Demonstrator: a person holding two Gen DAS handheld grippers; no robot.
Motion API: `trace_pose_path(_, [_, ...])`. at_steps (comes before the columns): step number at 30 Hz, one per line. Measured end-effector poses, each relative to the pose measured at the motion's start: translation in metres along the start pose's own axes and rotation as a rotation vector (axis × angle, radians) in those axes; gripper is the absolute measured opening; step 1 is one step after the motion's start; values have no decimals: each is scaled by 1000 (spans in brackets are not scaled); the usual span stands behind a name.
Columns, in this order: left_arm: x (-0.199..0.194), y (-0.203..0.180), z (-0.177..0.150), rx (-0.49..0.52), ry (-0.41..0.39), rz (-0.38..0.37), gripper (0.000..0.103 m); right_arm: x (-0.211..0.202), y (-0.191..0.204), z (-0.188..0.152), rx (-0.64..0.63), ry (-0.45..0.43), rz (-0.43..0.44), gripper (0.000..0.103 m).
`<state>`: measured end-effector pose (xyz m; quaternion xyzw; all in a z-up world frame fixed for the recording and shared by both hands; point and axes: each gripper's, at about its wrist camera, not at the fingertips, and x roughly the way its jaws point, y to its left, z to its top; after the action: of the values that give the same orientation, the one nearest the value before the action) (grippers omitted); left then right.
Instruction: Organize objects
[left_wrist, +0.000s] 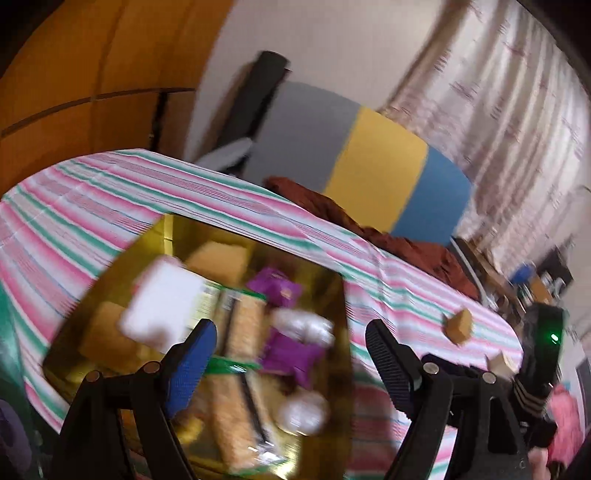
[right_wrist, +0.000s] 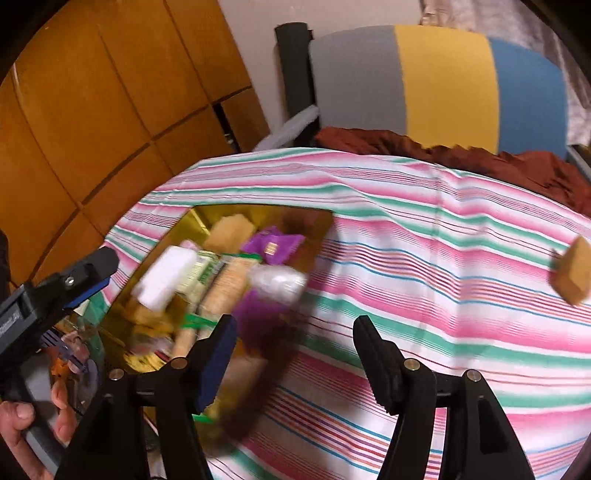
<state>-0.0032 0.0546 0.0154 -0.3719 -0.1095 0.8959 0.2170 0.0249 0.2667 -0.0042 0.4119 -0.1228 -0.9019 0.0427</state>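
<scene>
A gold tray (left_wrist: 162, 229) (right_wrist: 192, 218) on the striped tablecloth holds a white box (left_wrist: 162, 302) (right_wrist: 166, 277), a long cracker pack (left_wrist: 240, 350) (right_wrist: 225, 288), purple packets (left_wrist: 273, 284) (right_wrist: 273, 243), clear wrapped items (left_wrist: 303, 325) and tan blocks (left_wrist: 218, 258) (right_wrist: 229, 229). My left gripper (left_wrist: 288, 354) is open and empty above the tray's near part. My right gripper (right_wrist: 295, 354) is open and empty over the tray's right edge. A tan block (left_wrist: 460, 326) (right_wrist: 574, 275) lies on the cloth to the right. Another pale block (left_wrist: 500, 363) lies nearer the right gripper's body. The view is blurred.
The table carries a pink, green and white striped cloth (left_wrist: 92, 206) (right_wrist: 443, 258). Behind it stand a chair with a grey, yellow and blue back (left_wrist: 369, 162) (right_wrist: 443, 81) and a rust-red cloth (left_wrist: 369, 229) (right_wrist: 480, 155). Wooden panels (right_wrist: 92, 110) fill the left.
</scene>
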Motion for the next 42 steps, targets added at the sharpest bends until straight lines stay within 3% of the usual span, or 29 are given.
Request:
trace_pose_path(9, [6, -63, -38, 158, 69, -124, 84, -29, -87, -32, 32, 32, -163, 66])
trace_pose_path(17, [14, -99, -63, 234, 139, -173, 84, -68, -191, -53, 120, 41, -330, 72])
trace_pose_path(26, [28, -132, -77, 275, 205, -186, 84, -151, -347, -61, 355, -64, -618, 76])
trace_pose_path(30, [31, -143, -82, 305, 223, -181, 84, -177, -410, -66, 492, -106, -694, 77])
trace_pose_path(33, [34, -150, -86, 317, 233, -175, 84, -180, -447, -71, 596, -114, -652, 78])
trace_pose_path(36, [37, -152, -88, 322, 245, -171, 84, -172, -466, -77, 660, -108, -553, 78])
trace_pose_path(42, [47, -158, -92, 326, 271, -171, 84, -153, -415, -79, 589, -73, -311, 78])
